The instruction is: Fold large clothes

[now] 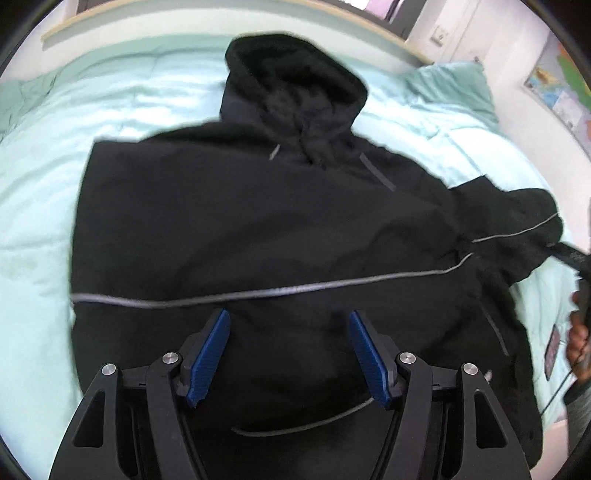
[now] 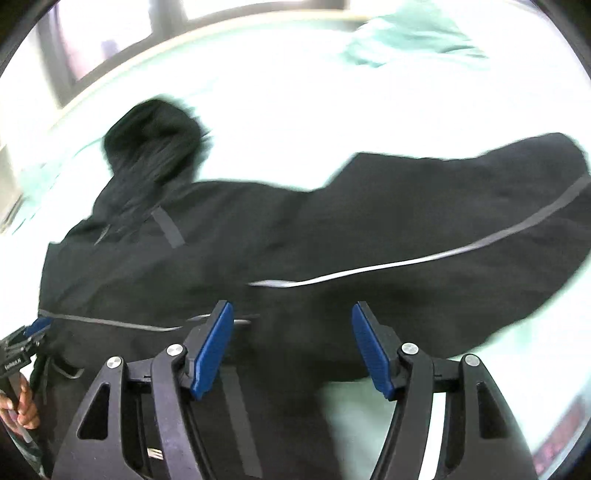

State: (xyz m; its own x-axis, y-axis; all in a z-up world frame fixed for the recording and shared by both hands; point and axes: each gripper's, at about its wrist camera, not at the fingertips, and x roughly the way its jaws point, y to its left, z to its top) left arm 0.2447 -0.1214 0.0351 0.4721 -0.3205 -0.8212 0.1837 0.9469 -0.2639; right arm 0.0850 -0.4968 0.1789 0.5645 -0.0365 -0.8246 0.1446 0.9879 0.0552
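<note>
A large black hooded jacket (image 1: 258, 221) with thin grey reflective stripes lies spread on a mint-green bed (image 1: 37, 221), hood toward the far edge. Its right sleeve (image 1: 517, 229) stretches out to the right; the left side looks folded in. My left gripper (image 1: 290, 321) is open and empty above the jacket's lower body. My right gripper (image 2: 291, 314) is open and empty above the jacket (image 2: 295, 240) near the right sleeve (image 2: 480, 203). The right gripper's body shows at the right edge of the left wrist view (image 1: 576, 258). The left gripper shows at the left edge of the right wrist view (image 2: 22, 339).
A mint pillow (image 1: 450, 88) lies at the bed's far right corner. A wooden bed frame edge (image 1: 221, 7) runs along the back. A wall with a colourful map poster (image 1: 561, 92) is to the right. The person's hand (image 2: 22, 402) holds the left gripper's handle.
</note>
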